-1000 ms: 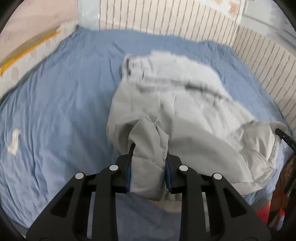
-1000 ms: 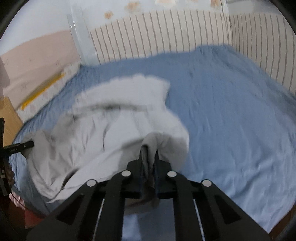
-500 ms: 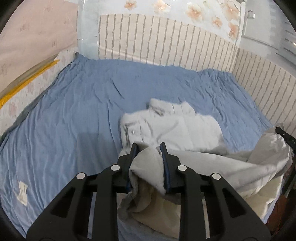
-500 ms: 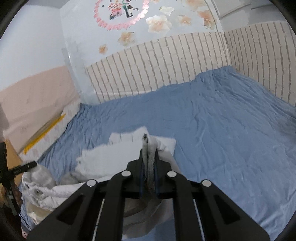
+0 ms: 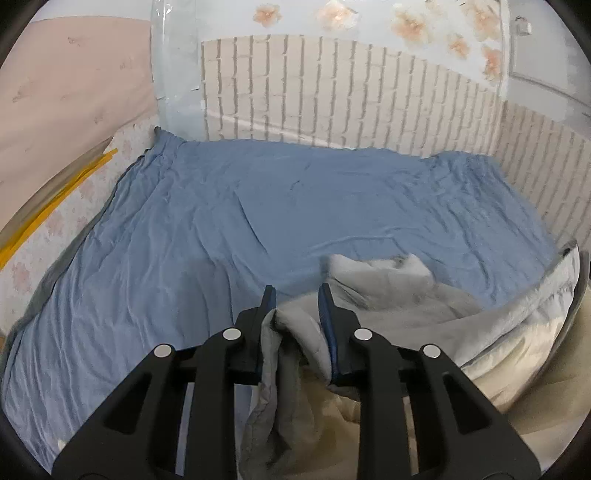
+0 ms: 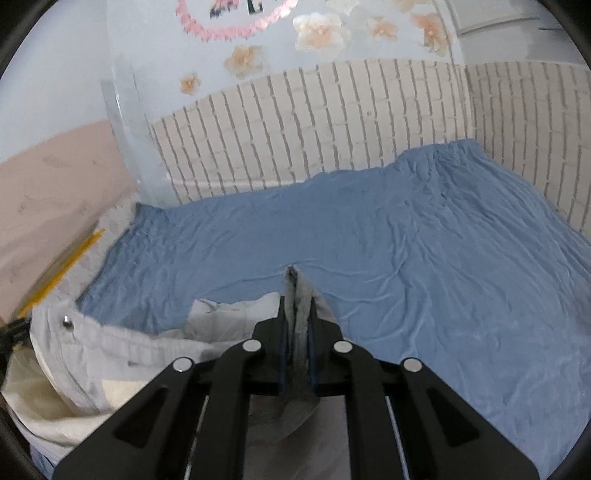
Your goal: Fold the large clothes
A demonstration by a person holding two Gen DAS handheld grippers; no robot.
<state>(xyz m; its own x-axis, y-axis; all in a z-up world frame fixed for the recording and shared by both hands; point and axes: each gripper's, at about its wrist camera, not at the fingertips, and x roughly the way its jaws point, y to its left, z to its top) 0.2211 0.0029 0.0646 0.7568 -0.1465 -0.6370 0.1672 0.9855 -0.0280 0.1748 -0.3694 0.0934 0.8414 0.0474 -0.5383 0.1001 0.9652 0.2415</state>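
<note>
We have the left gripper (image 5: 295,295) clamped on a thick bunch of the light grey garment (image 5: 424,310); its jaws stand fairly far apart because of the wad of cloth between them, both blue pads pressing on it. Cloth hangs down from that grip below the fingers.

Right gripper (image 6: 296,314) is pinched nearly closed on a thin folded edge of the same garment (image 6: 110,354), which sticks up a little past the fingertips.

The garment sits at the near edge of the bed, bunched and rumpled. In the left view it trails off toward the near right corner, with a cream lining or inner layer showing underneath. In the right view it trails toward the near left corner, a waistband-like hem with a metal snap (image 6: 67,321) visible there.

The blue sheet (image 5: 295,206) covers the bed, wrinkled. A brick-pattern wall (image 6: 332,125) runs along the far and right edges, flower stickers (image 6: 321,31) above it. A yellow strip (image 5: 51,206) lies along the left edge.
</note>
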